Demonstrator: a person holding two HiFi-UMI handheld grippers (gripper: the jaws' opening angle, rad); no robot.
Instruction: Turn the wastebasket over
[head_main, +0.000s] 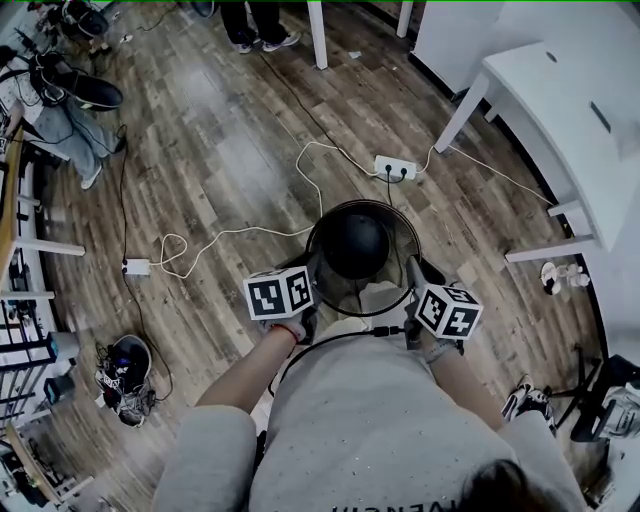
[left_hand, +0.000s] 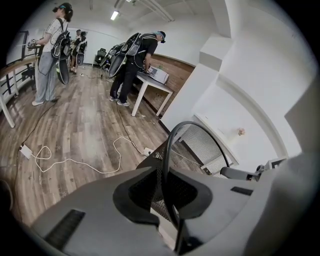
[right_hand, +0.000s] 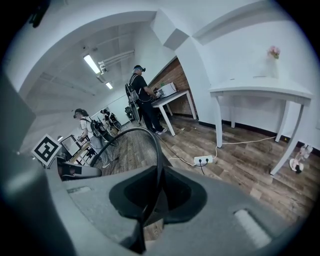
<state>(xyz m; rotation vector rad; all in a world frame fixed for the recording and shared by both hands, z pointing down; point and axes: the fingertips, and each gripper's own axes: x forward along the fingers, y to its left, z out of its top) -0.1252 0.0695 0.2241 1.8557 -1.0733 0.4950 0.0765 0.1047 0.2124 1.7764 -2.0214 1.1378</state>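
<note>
Head view: the basket (head_main: 384, 228), black mesh, sits low in front of the person with its mouth facing up toward the camera. I cannot tell whether it rests on the floor (head_main: 220, 140). The left claw (head_main: 309, 281) and right claw (head_main: 412, 279) each meet the near part of its rim (head_main: 318, 222), one on either side. A power strip (head_main: 395, 167) and its cable (head_main: 310, 160) lie on the floor just beyond the basket, and a white table (head_main: 560, 100) stands off to the right. If the basket is swung forward as it turns, it could catch the cable or knock the strip.

Left gripper view: the left claw (left_hand: 167, 196) is nearly closed, pinching only the thin rim wire, with mesh (left_hand: 202, 145) rising past it. The hold is narrow. As the basket rolls over, I judge that the wire could twist or slide between the pads and drop out on that side.

Right gripper view: the right claw (right_hand: 150, 199) is likewise almost closed on the rim wire, and nothing else is between the jaws. If the two hands turn unevenly, the rim may flex or one grip may let go. The basket would then hang from a single claw and swing toward the table leg (right_hand: 286, 145).
</note>
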